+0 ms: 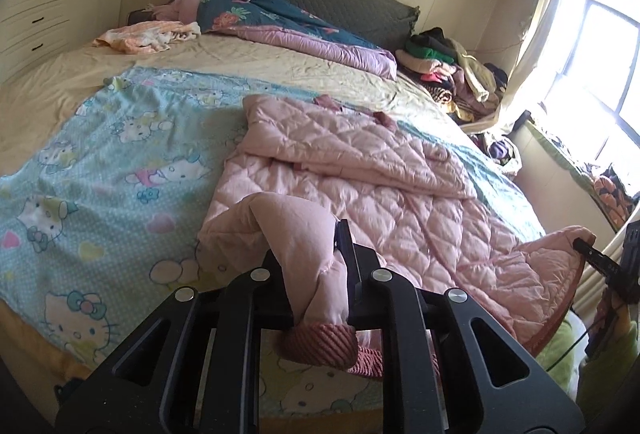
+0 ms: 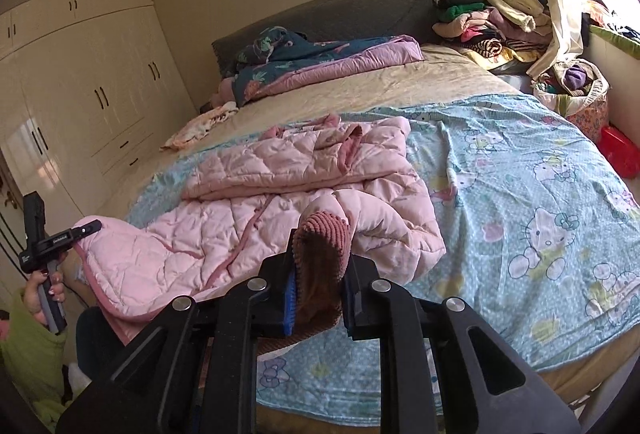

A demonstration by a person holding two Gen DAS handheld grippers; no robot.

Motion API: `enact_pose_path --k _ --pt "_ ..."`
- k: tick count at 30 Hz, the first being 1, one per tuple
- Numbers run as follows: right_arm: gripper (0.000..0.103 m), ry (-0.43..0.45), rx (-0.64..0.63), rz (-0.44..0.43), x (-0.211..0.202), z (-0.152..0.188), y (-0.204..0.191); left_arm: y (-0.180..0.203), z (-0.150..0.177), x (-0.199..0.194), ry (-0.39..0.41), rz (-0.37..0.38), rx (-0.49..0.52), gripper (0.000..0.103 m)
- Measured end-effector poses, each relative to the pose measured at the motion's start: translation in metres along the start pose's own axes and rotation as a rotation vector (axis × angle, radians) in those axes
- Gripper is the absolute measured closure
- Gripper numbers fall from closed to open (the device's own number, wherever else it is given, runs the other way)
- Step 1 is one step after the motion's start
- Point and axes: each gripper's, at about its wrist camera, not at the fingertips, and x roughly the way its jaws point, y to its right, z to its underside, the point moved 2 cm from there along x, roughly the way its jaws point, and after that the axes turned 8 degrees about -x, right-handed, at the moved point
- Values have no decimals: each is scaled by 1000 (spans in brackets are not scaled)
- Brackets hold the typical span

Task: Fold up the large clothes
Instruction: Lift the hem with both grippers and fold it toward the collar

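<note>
A pink quilted jacket (image 1: 360, 170) (image 2: 260, 162) lies on a cartoon-cat blanket (image 1: 120, 154) (image 2: 520, 174) on the bed, collar far, hem near. My left gripper (image 1: 308, 250) is shut on a bunched sleeve, and its ribbed cuff (image 1: 320, 346) hangs below the jaws. In the right wrist view the left gripper (image 2: 90, 228), held by a hand (image 2: 44, 286), lifts the jacket's near corner off the bed. My right gripper (image 2: 320, 266) is shut on the other ribbed cuff (image 2: 324, 234). The left wrist view shows the right gripper (image 1: 580, 245) raising the opposite hem corner.
A dark floral quilt (image 1: 280, 14) (image 2: 320, 62) lies by the headboard, a clothes pile (image 1: 448, 74) (image 2: 488, 22) at the far corner. A small orange cloth (image 1: 148, 36) sits far left. Wardrobes (image 2: 80, 74) line one wall. A full bag (image 2: 576, 90) stands under the window.
</note>
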Motion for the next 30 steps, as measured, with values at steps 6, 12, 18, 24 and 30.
enact_pose_path --k 6,12,18,24,30 --pt "87 54 7 10 -3 -24 1 7 -23 -5 61 -6 0 94" --pt "87 128 5 15 -12 -50 -1 13 -46 -16 119 11 -7 94" --pt "87 185 17 20 -22 -72 3 24 -62 -24 190 -30 26 94" --pt "87 212 45 33 -16 -86 12 28 -79 -20 226 -41 23 94" --pt "87 202 87 29 3 -87 24 30 -84 -2 213 -73 34 93"
